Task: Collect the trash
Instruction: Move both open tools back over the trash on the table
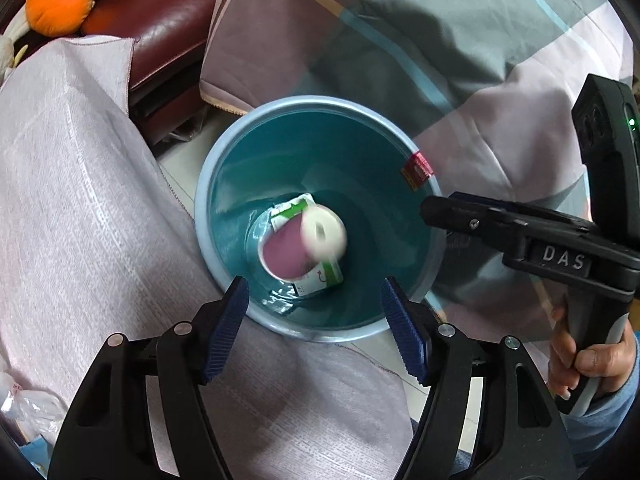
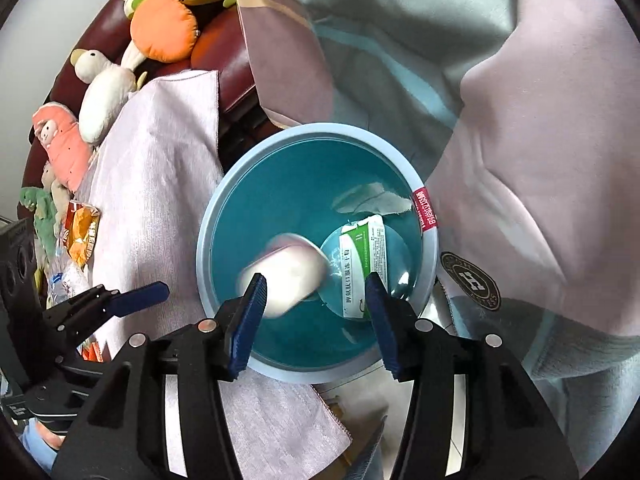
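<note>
A blue round trash bin [image 1: 224, 184] stands on the floor between a cloth-covered table and a bed; it also shows in the right wrist view [image 2: 224, 184]. Inside it a white and pink cup [image 1: 320, 234] is blurred in mid-fall above a green and white carton [image 1: 320, 276]. In the right wrist view the cup [image 2: 288, 276] and the carton [image 2: 360, 264] lie inside the bin too. My left gripper [image 1: 314, 312] is open and empty over the bin's near rim. My right gripper [image 2: 316, 320] is open and empty above the bin; it also shows in the left wrist view [image 1: 432, 208].
A pinkish cloth [image 1: 80, 200] covers the table at left. An orange snack wrapper [image 2: 82, 232] and a clear plastic bottle [image 2: 66, 280] lie on it. Plush toys [image 2: 160, 32] sit on a dark red sofa [image 1: 160, 20]. A checked bedsheet [image 1: 400, 40] hangs behind the bin.
</note>
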`<action>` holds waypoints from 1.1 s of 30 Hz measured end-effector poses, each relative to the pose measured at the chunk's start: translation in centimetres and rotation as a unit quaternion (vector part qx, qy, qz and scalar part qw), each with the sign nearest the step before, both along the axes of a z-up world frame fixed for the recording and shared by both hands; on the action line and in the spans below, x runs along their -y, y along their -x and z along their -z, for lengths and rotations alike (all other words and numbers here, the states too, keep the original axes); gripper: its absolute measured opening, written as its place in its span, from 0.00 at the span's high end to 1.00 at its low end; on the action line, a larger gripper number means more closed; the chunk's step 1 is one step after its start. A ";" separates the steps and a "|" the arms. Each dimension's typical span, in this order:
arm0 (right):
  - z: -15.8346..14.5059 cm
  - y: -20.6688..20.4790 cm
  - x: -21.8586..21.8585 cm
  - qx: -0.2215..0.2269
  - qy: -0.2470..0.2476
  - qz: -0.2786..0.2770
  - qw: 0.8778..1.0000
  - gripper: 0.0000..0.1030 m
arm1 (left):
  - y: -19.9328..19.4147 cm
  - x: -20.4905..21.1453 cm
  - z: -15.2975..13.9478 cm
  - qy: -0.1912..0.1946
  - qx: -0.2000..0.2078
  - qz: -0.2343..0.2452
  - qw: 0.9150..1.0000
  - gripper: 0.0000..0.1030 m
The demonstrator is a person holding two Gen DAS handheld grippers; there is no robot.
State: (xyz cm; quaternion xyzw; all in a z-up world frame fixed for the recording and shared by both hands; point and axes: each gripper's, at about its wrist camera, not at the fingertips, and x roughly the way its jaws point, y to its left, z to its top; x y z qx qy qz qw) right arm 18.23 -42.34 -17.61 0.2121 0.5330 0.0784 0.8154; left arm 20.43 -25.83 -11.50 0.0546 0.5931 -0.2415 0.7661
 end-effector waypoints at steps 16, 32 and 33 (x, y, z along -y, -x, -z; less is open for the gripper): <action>-3.0 1.5 -2.7 0.001 0.025 -0.010 1.000 0.28 | 4.2 -5.7 -4.5 0.024 0.037 -0.044 0.998 0.15; -6.8 5.0 -14.9 0.021 0.045 -0.111 0.993 0.27 | 11.0 -20.2 -10.9 0.027 0.111 -0.163 0.980 0.12; -7.0 5.1 -15.5 0.021 0.047 -0.117 0.992 0.27 | 11.3 -21.1 -10.9 0.029 0.111 -0.172 0.978 0.12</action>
